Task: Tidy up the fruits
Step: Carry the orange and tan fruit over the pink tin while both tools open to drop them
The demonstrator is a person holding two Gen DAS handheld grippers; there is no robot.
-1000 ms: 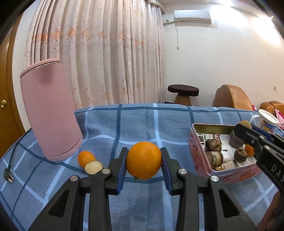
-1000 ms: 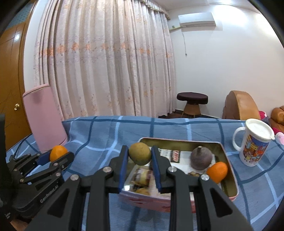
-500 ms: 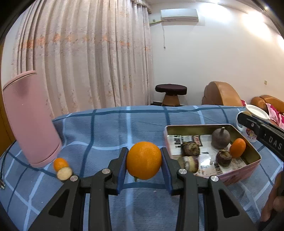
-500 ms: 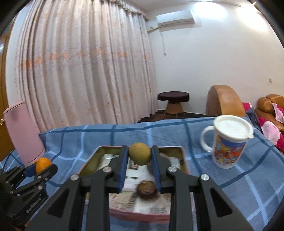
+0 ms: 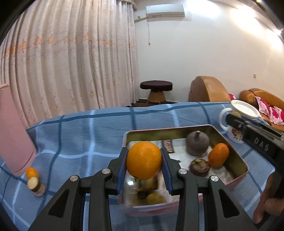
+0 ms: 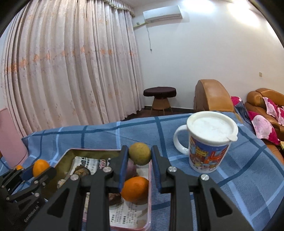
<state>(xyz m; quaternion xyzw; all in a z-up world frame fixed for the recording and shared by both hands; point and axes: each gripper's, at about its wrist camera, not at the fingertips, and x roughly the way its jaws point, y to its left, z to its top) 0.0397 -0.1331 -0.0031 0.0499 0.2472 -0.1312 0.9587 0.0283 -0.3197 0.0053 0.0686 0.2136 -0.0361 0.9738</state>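
Our left gripper [image 5: 144, 160] had its jaws clamped on a big orange [image 5: 143, 160], blue pads pressed to both flanks, and we carried it over the near-left part of the tin box [image 5: 239, 160]. Our right gripper [image 6: 139, 156] pinched a small greenish-brown fruit [image 6: 139, 153] right at the fingertips, jaws narrowed on it, above the box's far right rim [image 6: 150, 179]. Inside the paper-lined box we saw a mandarin [image 5: 218, 154], a dark purple round fruit with a stem [image 5: 197, 145] and a brown wrinkled fruit [image 5: 199, 167] touching the mandarin; more fruit at the near end was too blurred to name. Just right of the box stood a lidded white mug with a colourful print [image 6: 206, 140]. Over at the left, a small tangerine [image 5: 32, 173] and a pale cut piece [image 5: 32, 182] lay by the foot of a tall pink container [image 5: 14, 138]. Everything sat on a blue checked cloth [image 5: 85, 135]. Beyond it we took in the long pink curtain [image 6: 67, 71], a dark round stool [image 6: 159, 93], tan leather seats [image 6: 211, 96], white walls and an air conditioner [image 6: 162, 13] up high.
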